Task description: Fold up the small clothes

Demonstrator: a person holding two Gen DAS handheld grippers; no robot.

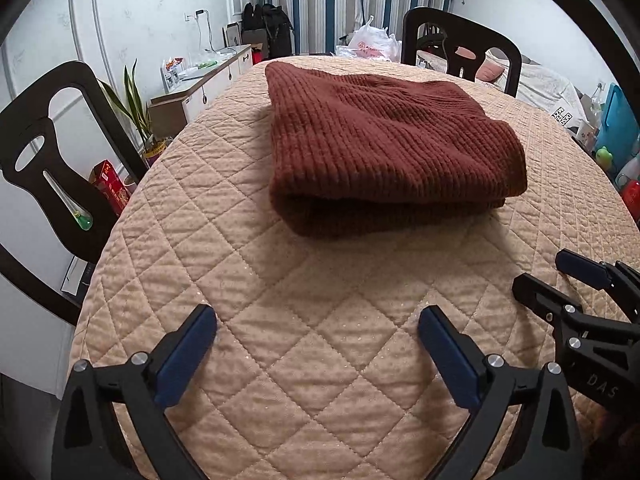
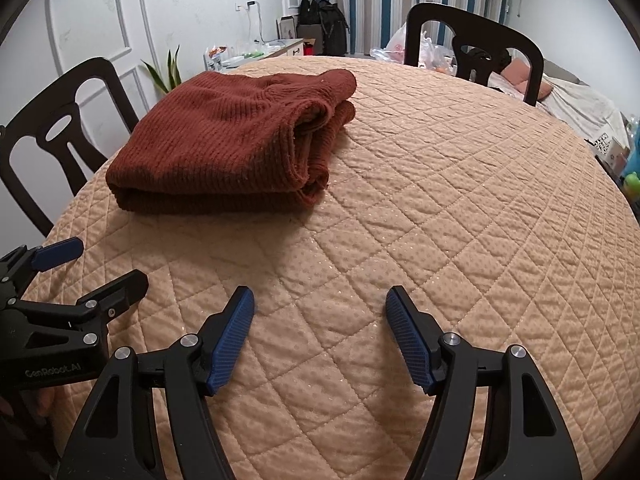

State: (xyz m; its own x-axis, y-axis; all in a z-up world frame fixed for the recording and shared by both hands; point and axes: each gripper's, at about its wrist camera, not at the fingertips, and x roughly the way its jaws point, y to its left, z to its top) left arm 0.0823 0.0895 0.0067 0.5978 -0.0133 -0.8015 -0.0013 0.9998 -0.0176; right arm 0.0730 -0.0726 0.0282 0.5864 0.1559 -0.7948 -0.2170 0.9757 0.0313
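Two claws hover low over the near part of the desk (image 1: 320,360), which is covered by a tan quilted cloth (image 2: 440,200). The left claw (image 1: 317,334) has its blue pads spread wide with only bare quilt between them, gripping nothing. The right claw (image 2: 320,308) sits just beside it, also parted and empty, its jaws set somewhat narrower than the left's.

Farther back lies one rust-brown ribbed knit sweater (image 1: 380,144), folded into a thick rectangular stack of several layers and resting flat on the quilt. It is well apart from both claws: ahead of the left claw and slightly to its right, and ahead and to the left of the right claw. The stacked open edges face the right-hand side in the right wrist view.

Beyond the desk stand two dark wooden chairs (image 2: 476,40), one at the left edge and one at the far side. Striped curtains (image 1: 332,0) hang behind, and one white plastic bag (image 1: 372,44) sits near the far chair, its contents not discernible.
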